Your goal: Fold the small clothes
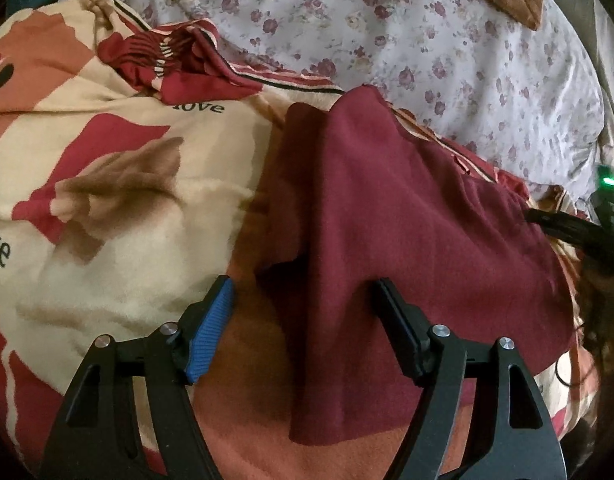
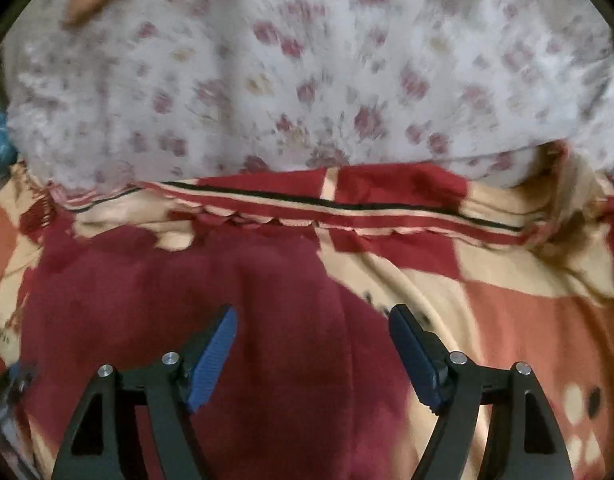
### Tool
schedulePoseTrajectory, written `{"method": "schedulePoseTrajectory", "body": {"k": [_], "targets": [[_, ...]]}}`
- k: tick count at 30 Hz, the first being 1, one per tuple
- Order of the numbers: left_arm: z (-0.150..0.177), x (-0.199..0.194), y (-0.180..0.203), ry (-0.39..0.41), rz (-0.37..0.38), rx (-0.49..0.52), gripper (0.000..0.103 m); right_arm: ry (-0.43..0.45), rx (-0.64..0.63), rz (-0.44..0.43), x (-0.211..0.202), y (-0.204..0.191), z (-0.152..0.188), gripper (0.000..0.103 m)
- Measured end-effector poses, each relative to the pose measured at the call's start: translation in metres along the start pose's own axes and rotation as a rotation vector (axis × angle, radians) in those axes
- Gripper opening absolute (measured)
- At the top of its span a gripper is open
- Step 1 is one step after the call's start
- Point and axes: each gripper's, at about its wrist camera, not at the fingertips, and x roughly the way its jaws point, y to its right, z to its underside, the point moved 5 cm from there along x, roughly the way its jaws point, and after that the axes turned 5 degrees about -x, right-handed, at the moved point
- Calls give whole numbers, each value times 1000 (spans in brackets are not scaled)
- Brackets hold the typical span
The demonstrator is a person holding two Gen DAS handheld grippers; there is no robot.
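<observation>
1. Hovering over the blanket (image 1: 107, 208), your left gripper (image 1: 303, 300) stands wide apart, gripping nothing.
2. Your right gripper (image 2: 313, 328) likewise gapes, holding nothing.
3. Maroon garment (image 1: 387, 220) lies spread near the blanket's far edge, beneath both grippers.

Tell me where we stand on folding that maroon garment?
Done: the maroon garment lies on the patterned blanket, one part lapped over another. In hand: nothing; the left gripper and right gripper both hover open above it. Left: it looks rumpled, not a tidy fold, and another crumpled red piece waits behind.
</observation>
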Motion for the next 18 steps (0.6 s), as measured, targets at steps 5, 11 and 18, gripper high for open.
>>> {"method": "schedulePoseTrajectory", "body": {"k": [5, 11, 18], "targets": [[-3, 4, 3, 9, -2, 21, 79, 1, -76, 24, 12, -3, -9, 8], [-4, 5, 4, 9, -4, 12, 80, -34, -29, 113, 31, 21, -2, 8], [-2, 4, 4, 9, -7, 11, 80, 102, -91, 68, -43, -21, -12, 45]]}}
